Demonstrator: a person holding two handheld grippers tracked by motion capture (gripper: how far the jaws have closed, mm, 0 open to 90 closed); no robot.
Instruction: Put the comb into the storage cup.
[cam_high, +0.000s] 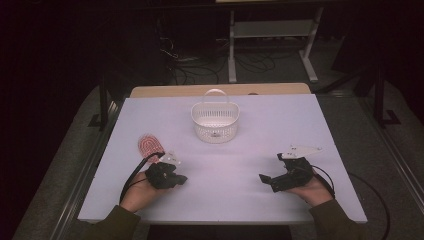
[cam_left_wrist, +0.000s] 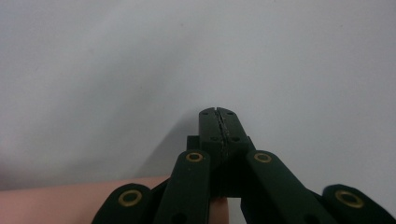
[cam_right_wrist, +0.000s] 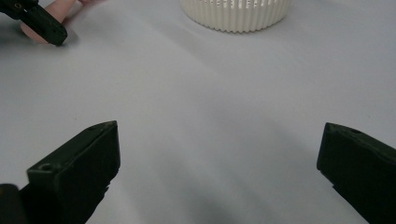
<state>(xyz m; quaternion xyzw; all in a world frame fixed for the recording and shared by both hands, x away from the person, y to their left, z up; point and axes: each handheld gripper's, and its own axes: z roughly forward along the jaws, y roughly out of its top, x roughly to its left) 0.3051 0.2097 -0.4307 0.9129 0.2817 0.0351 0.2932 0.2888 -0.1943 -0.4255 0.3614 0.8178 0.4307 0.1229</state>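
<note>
Bare white counter (cam_high: 225, 200) lies between my clenched left gripper (cam_high: 181, 178) and released right gripper (cam_high: 263, 178); at twelve o'clock stands a white slotted plastic basket (cam_high: 215, 122), its contents unclear.

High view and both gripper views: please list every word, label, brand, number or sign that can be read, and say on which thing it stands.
There are none to read.
White basket: ribbed wall, no label visible.
Pink-and-white striped thing near the left tongs: a line pattern, no letters.
Left and right tongs: black, brass rivets, no marking.
White table: plain.
</note>
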